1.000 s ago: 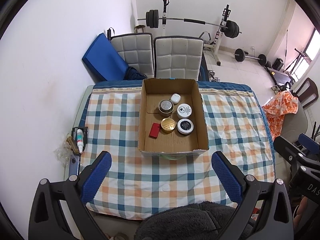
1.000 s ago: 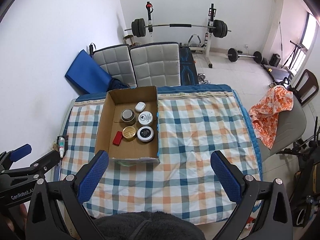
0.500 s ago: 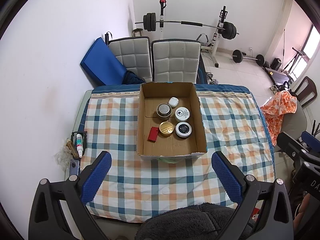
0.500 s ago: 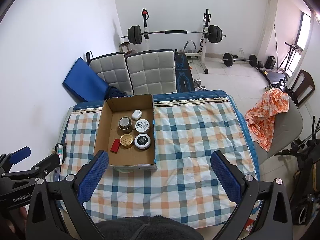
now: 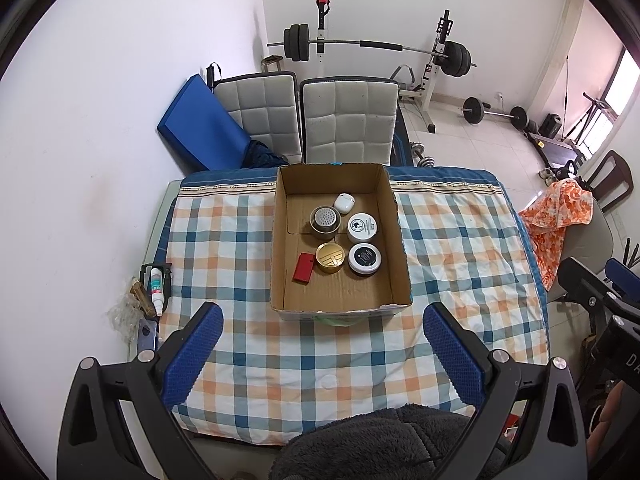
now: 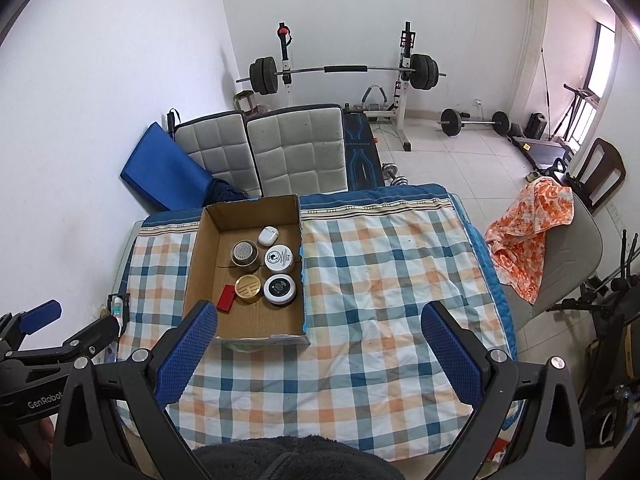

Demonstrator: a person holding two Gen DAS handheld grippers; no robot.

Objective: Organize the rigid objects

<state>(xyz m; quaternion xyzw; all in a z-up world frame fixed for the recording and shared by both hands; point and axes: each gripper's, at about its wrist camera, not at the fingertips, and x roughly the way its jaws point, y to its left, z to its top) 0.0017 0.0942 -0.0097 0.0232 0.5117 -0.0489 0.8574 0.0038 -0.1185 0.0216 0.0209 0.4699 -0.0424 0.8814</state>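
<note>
Left wrist view looks down from high above the worktop (image 5: 248,364), and the left gripper (image 5: 320,348) hangs with its blue-padded fingers (image 5: 192,354) spread wide, nothing between them. Same story on the right: the right gripper (image 6: 316,350) shows its fingers (image 6: 450,354) well apart and empty.

The task's things all sit inside the open cardboard box (image 5: 340,296) in the middle of the checked cloth (image 5: 460,248). There's a white earbud case (image 5: 344,202) at the far end, a perforated metal tin (image 5: 327,222) just beside it, a white-lidded jar (image 5: 361,227), a gold tin (image 5: 330,257), a black-lidded jar (image 5: 364,258) and a red case (image 5: 303,267) lying flat. They cluster close, several apparently touching, so I'd judge the sorting is finished or nearly so, with both grippers held back clear of the box walls.

At the left edge of the worktop a small white tube (image 5: 156,290) rests in a black holder (image 5: 155,271), well apart from the box.

Writing? On the left gripper's body, seen from the right wrist, "GenRobot" reads partly cut off; the jar labels are too small to read.
</note>
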